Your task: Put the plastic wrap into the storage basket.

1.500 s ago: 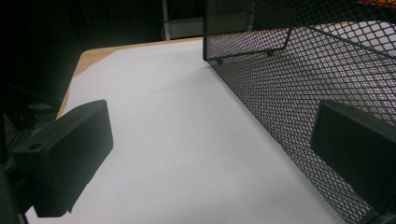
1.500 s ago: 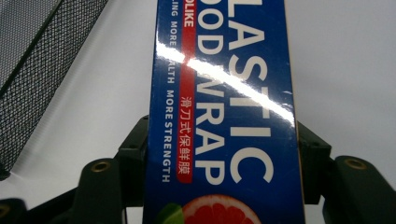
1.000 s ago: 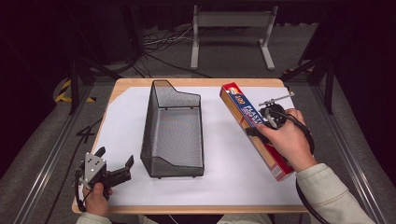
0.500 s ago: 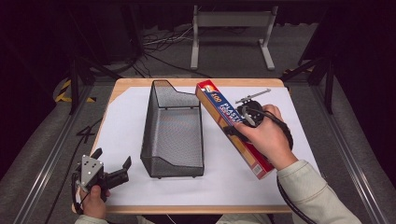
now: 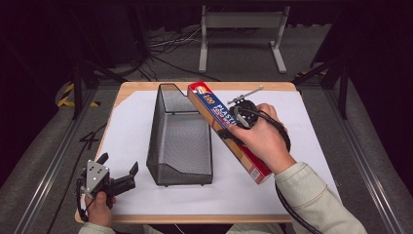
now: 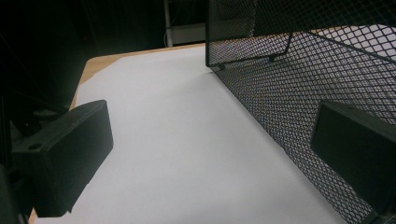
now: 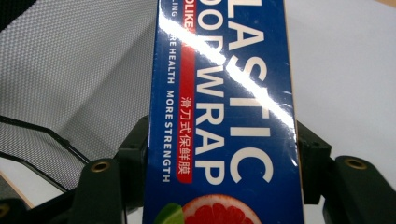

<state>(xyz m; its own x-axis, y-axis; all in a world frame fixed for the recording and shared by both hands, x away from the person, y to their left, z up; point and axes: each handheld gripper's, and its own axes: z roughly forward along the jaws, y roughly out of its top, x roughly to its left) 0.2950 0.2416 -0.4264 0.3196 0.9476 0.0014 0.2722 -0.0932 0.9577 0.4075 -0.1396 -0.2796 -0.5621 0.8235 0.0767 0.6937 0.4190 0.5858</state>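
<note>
A long blue and red plastic wrap box point(image 5: 213, 108) is held off the table at a slant, its far end over the right rim of the black mesh basket point(image 5: 155, 131). My right gripper point(image 5: 238, 123) is shut on the box's middle. In the right gripper view the box point(image 7: 224, 93) runs up between the two black jaws of the right gripper point(image 7: 223, 158), which press on its long sides, with the basket point(image 7: 79, 70) behind at the left. My left gripper point(image 5: 119, 165) stands open near the table's front left corner. In the left gripper view nothing lies between the jaws of the left gripper point(image 6: 210, 144), and the basket point(image 6: 299, 84) is at the right.
A white sheet point(image 5: 126, 126) covers the wooden table point(image 5: 195, 219). The basket stands lengthwise in the middle with nothing seen inside. Beyond the table lie a dark floor, cables and a metal stand point(image 5: 241, 22).
My right hand has carried the box leftward and a little up, from the table's right side to the basket's right rim. The left gripper has stayed put.
</note>
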